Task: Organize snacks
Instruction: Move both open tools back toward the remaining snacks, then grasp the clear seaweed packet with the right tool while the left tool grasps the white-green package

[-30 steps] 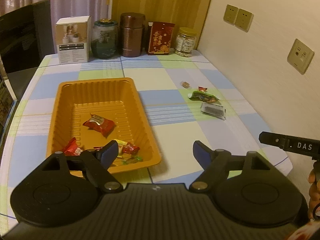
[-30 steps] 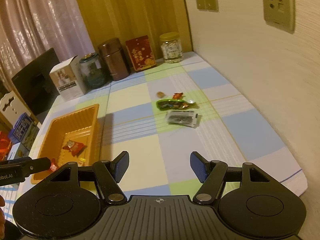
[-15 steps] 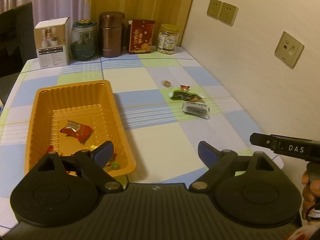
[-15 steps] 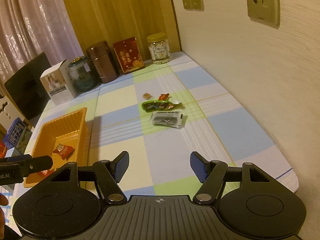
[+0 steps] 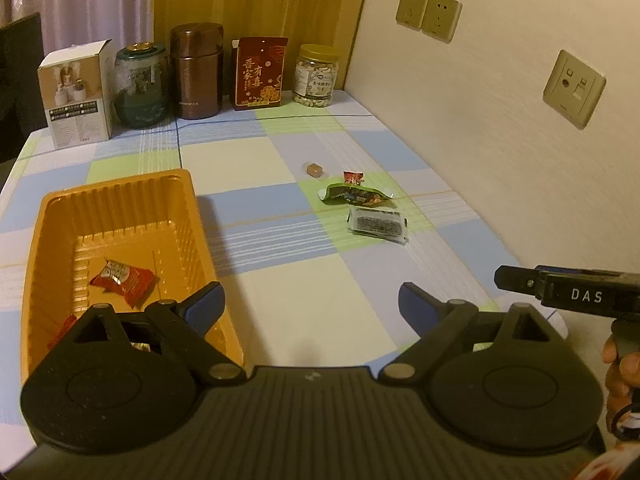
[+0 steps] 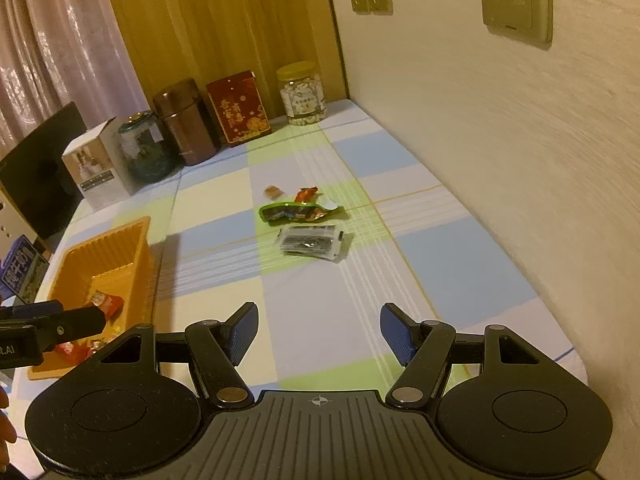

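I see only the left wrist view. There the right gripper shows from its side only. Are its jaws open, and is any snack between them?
Observer: Yes, the right gripper is open. Nothing is between its fingers; only the cloth shows in the gap.
Operator: Thank you. Is anything beyond the table edge to the left of the tray? My view ends there.
Observer: Yes, a blue box with white letters shows there, and it seems to be off the table.
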Tool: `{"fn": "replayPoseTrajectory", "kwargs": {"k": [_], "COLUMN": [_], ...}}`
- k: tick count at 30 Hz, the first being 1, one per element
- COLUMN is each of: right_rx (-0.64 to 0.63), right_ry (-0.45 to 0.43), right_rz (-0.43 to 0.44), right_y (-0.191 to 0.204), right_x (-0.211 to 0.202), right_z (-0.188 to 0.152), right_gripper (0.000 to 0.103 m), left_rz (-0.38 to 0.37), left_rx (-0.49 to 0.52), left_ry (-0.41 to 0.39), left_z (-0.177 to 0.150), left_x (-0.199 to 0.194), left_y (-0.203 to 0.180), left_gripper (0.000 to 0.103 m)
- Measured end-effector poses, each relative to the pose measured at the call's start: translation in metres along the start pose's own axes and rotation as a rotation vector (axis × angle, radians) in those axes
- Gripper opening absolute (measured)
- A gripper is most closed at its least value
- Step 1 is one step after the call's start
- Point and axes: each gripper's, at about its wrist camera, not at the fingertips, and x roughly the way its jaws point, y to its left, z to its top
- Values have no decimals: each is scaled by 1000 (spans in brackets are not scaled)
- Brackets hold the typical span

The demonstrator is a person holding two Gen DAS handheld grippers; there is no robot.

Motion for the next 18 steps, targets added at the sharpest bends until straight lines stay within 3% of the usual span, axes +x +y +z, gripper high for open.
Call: {"fn": "replayPoseTrajectory", "kwargs": {"k": [4,12,18], "right_rx": [-36,-198,-387], "right_ry": [-1,-6,28], "right_rz": [0,80,158], "right_y": [-6,-15,-9], "right_x": [13,58,101], "right_z": [9,32,37], "right_gripper": [68,68,68], "left_rz": [0,-2,-57], "left_rx": [20,56,123], "left_ry": [-9,-21,40], "left_z": [5,17,32], "left_x": [11,43,74], "left_y": [-2,2,4], "left_gripper": [93,94,94]}}
